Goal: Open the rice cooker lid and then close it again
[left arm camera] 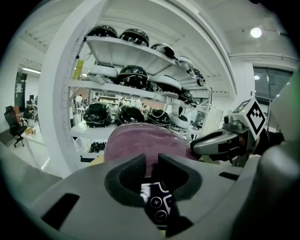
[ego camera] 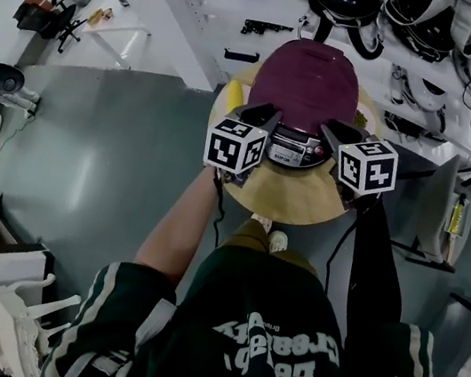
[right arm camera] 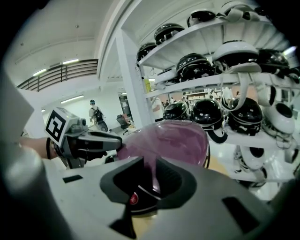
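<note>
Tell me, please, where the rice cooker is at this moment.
In the head view, the rice cooker sits upper centre on the round wooden table, before the helmet shelves, with the left claw and right claw at its front corners.

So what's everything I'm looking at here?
rice cooker: one, purple lid, silver front panel, on the table
table: one, round, light wood, on the grey floor
yellow thing: one, on the table left of the cooker; too small to name
helmets: many, black and white, on the shelving
shelving: white, behind the table
office chair: at least one, dark, far across the floor
shirt: one, dark green, white lettering, on the person
left gripper: one, grey, jaws slightly apart, empty
right gripper: one, grey, jaws slightly apart, empty
</note>
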